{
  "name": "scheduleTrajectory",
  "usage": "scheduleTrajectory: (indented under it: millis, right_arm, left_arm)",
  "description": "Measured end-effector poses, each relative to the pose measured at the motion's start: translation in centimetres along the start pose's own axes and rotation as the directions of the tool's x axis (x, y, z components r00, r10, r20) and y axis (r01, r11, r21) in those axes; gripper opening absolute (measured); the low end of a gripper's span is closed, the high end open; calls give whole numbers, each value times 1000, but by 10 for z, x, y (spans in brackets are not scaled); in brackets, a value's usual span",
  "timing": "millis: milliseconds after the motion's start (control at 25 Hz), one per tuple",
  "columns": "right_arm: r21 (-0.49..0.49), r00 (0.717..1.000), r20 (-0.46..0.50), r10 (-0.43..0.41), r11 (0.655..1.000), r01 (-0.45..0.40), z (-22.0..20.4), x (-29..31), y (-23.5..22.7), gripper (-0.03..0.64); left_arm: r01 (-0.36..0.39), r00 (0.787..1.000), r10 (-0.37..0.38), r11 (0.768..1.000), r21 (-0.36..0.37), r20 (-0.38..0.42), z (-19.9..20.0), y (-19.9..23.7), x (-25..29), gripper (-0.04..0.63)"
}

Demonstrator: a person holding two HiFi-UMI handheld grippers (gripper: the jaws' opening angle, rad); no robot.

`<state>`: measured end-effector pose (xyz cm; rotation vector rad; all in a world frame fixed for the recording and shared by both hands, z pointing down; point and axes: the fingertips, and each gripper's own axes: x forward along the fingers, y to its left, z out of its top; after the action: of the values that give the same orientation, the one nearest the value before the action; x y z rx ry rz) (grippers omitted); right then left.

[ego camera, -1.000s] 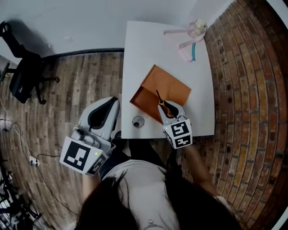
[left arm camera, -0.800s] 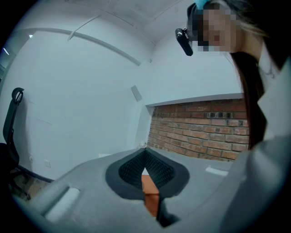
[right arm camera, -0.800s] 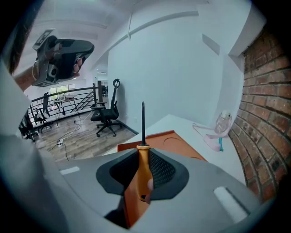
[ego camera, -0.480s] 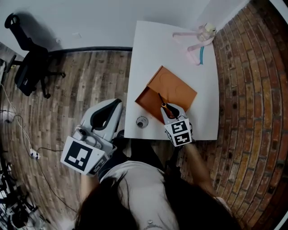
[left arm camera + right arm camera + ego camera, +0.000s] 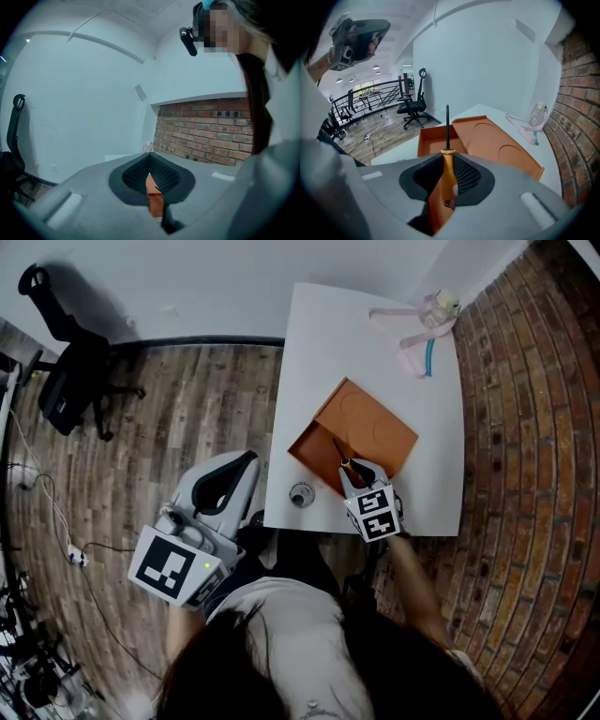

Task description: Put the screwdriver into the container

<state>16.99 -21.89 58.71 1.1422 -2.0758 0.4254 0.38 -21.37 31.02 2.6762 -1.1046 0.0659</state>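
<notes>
A black office chair (image 5: 70, 381) stands on the wood-plank floor (image 5: 178, 427) past the table's left edge. The left claw (image 5: 150, 161) hangs off that edge over the floor, its ribbed dark pads pressed together on nothing. On the white table (image 5: 356, 343), a small round metal piece (image 5: 301, 494), too small to identify, lies at the near edge. Beside it sits an open orange box (image 5: 370, 432) whose flat lid has two round hollows. The right claw (image 5: 449, 154) pinches the screwdriver (image 5: 447, 164) by its orange handle, with the thin dark shaft over the box's near end. Pink straps (image 5: 412, 320) lie at the far right corner, and brick wall (image 5: 525, 474) runs along the right edge.
</notes>
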Motion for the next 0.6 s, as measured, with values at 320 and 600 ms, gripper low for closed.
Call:
scheduleTrajectory:
  millis: [320, 600]
  right_arm:
    - [-21, 997, -77, 23, 999, -25, -17, 14, -1, 77]
    - [-44, 990, -139, 31, 998, -38, -20, 19, -1, 77]
  left_arm:
    - [-3, 1000, 3, 1000, 20, -20, -3, -5, -2, 0]
    - [-28, 999, 28, 1000, 11, -26, -3, 0, -3, 0]
